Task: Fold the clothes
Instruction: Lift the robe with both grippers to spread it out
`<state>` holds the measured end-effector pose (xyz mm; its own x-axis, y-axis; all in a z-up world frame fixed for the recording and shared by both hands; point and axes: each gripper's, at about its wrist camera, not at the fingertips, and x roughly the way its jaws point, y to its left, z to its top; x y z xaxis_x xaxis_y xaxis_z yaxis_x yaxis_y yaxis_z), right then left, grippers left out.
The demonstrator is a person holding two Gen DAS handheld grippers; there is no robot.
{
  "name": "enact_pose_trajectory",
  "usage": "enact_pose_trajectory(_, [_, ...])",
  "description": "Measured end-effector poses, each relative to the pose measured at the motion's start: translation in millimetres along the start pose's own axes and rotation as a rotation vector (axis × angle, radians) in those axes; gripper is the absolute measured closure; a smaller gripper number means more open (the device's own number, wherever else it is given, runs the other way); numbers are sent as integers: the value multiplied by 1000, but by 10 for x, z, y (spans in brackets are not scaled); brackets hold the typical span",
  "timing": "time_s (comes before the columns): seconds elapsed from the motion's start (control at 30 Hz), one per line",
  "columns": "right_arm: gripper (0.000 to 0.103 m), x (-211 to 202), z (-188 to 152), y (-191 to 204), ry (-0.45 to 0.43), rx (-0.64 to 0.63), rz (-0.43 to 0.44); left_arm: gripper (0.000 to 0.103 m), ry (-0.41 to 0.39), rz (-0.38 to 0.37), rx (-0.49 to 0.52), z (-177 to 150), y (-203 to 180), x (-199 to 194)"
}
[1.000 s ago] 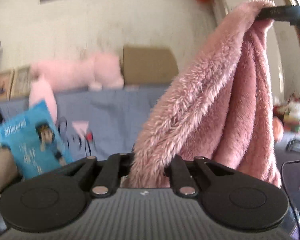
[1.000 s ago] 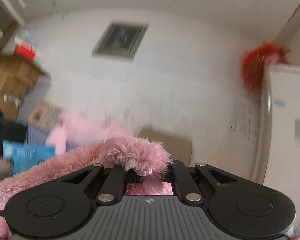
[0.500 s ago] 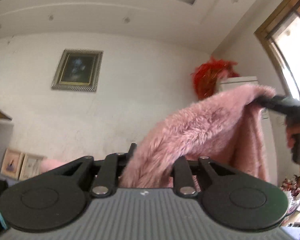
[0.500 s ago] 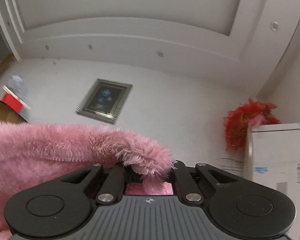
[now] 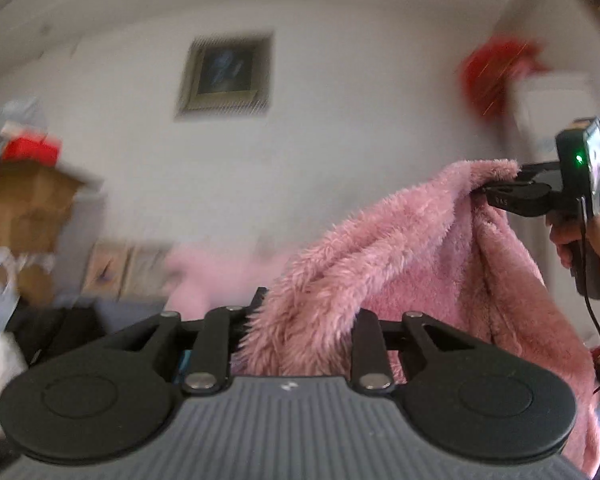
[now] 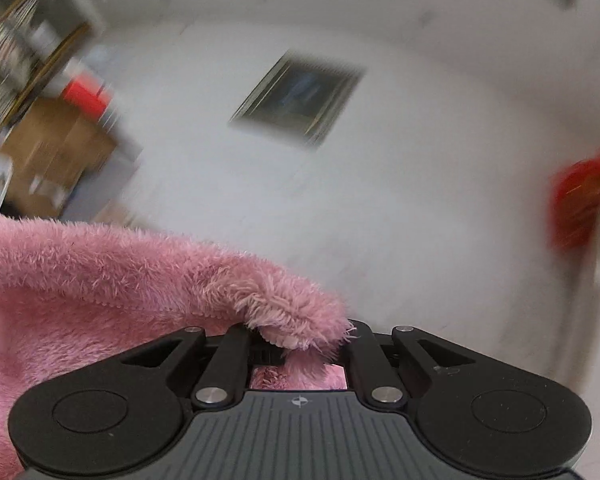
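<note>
Since a second ago both my hands have risen, lifting the fluffy pink fleece garment (image 5: 400, 256) off the blue bed, so wall and framed picture (image 5: 224, 74) fill the upper frame. My left gripper (image 5: 304, 320) has just been opening a little, yet fleece still bunches between its jaws. My right gripper (image 5: 496, 196), at right centre, pinches the other corner. Hanging between them, the cloth should drape flat for folding, I judge.

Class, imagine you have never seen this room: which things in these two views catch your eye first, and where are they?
The fluffy pink garment dominates, slung in mid-air between the left gripper and the right gripper, which pinches its far corner. Behind, a dark framed picture hangs on the white wall, with a bright red tuft at upper right.
</note>
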<state>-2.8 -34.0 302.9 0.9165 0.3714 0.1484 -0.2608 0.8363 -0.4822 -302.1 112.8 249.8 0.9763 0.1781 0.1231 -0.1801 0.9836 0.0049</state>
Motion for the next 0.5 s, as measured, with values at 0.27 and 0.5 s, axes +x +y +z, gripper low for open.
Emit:
enact_pose_trajectory(0.27, [95,1433,-1180,1927,247,6,247,77,389,252,-35,-1581,613,1222])
enact_pose_trajectory(0.5, [95,2131,-1370,2974,277,-19,391,77,571,424,-173,-2713,1628,1647])
